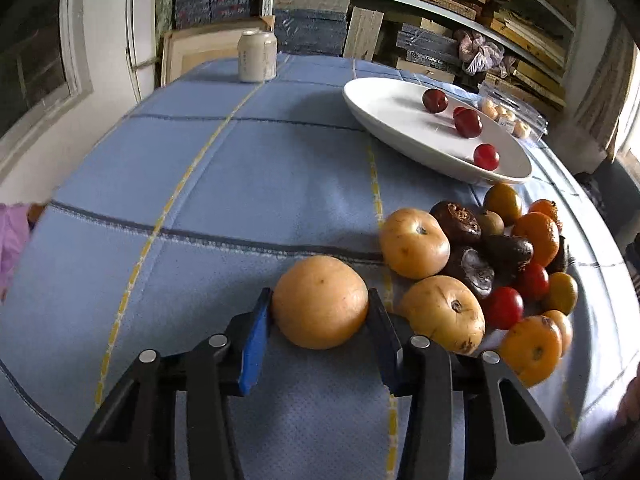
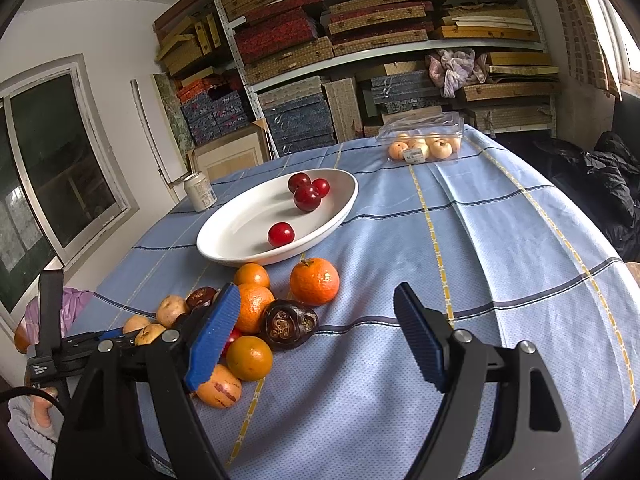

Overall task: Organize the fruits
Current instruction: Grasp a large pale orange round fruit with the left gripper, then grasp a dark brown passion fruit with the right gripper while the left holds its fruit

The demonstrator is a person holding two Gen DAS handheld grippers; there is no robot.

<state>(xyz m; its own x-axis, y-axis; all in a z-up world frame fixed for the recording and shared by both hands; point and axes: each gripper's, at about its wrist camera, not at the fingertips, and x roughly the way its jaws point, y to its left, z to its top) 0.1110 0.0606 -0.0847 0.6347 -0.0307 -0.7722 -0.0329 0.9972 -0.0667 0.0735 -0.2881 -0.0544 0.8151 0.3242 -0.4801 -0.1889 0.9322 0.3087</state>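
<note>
Fruit covers the right half of the left wrist view, heaped on a blue checked cloth (image 1: pixel 224 184). Low in the middle of that frame, the left gripper (image 1: pixel 320 304) has its 2 blue pads against the sides of a yellow fruit (image 1: pixel 320 302), so it is clenched on it; the fruit rests on the cloth just left of the heap (image 1: pixel 480 272). That heap mixes pale yellow, orange, dark brown and small red fruits, touching one another.

Toward the upper right sits a white dish (image 1: pixel 384 104) with 4 red fruits (image 1: pixel 468 123) inside. Behind it lies a clear box (image 1: pixel 516 116) of pale fruits. A can (image 1: pixel 257 55) stands at the top centre, well apart from the dish.

From the right wrist view, the right gripper (image 2: pixel 320 336) hangs released over the cloth, jaws wide, nothing between them. Its left pad covers part of the heap at lower left; an orange (image 2: pixel 315 281) sits alone just below the dish (image 2: pixel 224 236). Shelves (image 2: pixel 380 48) stacked with boxes fill the top. At the left edge, the other gripper's black body and a hand (image 2: pixel 40 412) show.
</note>
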